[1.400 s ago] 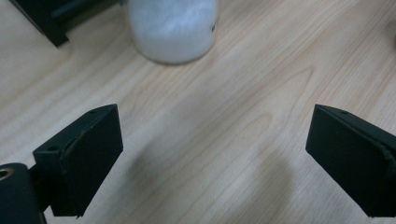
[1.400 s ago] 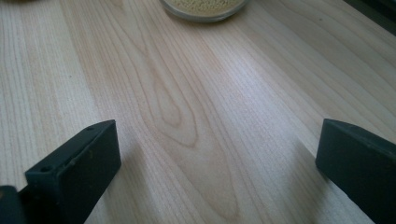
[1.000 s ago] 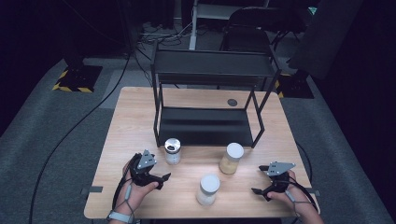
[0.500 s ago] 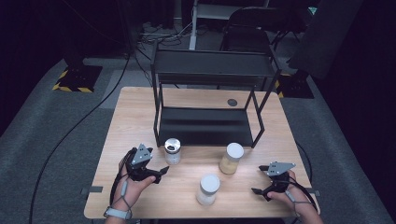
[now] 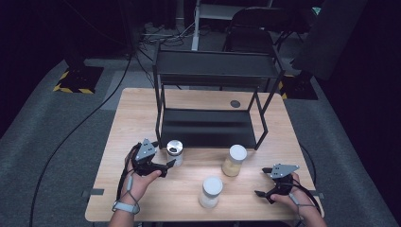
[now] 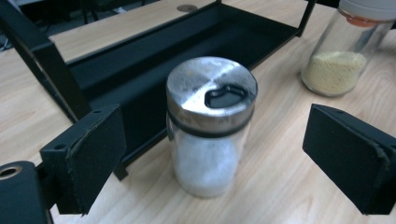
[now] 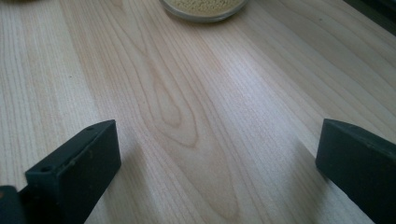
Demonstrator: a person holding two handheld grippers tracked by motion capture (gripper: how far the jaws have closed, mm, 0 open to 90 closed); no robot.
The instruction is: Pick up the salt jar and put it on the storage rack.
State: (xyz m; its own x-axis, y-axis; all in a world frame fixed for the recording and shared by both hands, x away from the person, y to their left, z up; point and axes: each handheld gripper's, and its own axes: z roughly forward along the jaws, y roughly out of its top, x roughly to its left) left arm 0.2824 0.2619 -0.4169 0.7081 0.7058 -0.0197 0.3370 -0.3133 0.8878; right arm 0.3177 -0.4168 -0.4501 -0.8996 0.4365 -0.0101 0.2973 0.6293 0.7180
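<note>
i've got the left gripper [image 5: 171, 162] lined up on the metal-capped shaker [image 6: 210, 126], which stands upright on the table [image 5: 142, 109] just in front of the black rack [image 5: 213, 127], off the near-left leg of it. the jaws have just been narrowing a little, with the shaker between them, but the pads [image 6: 95, 158] are clear of the glass on both sides, so nothing is gripped. i came in low and level so the pads meet the glass body below the cap, where the wall is straight, rather than the slick metal lid.

the right gripper [image 5: 260, 194] rests spread wide on bare wood, well out to the right of the rack's front, holding nothing; i judge it is parked there to stay out of the way. the jar of yellow grain [image 5: 234, 161] stands in front of the rack's near-right leg, and the white-lidded jar [image 5: 211, 192] farther forward from the rack, near the table's front edge.

my guess is the rack's lower shelf is where the shaker goes, so next i close squarely before lifting; an off-centre pinch could tip it.
</note>
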